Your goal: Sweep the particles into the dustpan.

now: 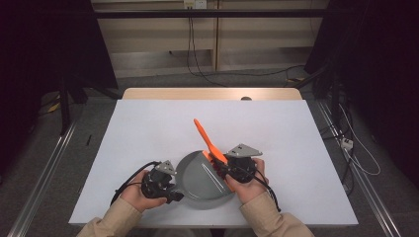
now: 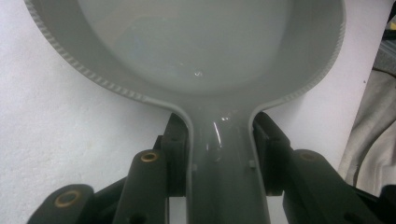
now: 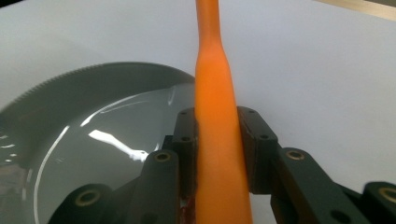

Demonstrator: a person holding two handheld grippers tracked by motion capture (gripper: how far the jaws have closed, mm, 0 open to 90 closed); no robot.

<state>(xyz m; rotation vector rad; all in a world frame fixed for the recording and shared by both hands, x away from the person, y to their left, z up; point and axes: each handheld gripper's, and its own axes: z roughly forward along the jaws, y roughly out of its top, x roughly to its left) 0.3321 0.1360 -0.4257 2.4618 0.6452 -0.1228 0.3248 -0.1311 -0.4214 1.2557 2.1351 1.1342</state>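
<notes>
A grey pan (image 1: 200,180) lies on the white table (image 1: 148,128) near the front edge, between my two hands. My left gripper (image 1: 174,194) is shut on the pan's handle (image 2: 219,154), whose neck runs between the black jaws; the pan's bowl (image 2: 201,42) spreads out ahead of them. An orange utensil (image 1: 207,142) slants up and away over the pan's right rim. My right gripper (image 1: 221,168) is shut on its orange shaft (image 3: 217,140), which rises straight up between the jaws, with the pan (image 3: 79,121) to their left.
The table stretches far behind and to both sides of the pan. A wooden strip (image 1: 212,94) runs along its far edge. Cables (image 1: 197,59) lie on the floor beyond, and dark stands flank the table.
</notes>
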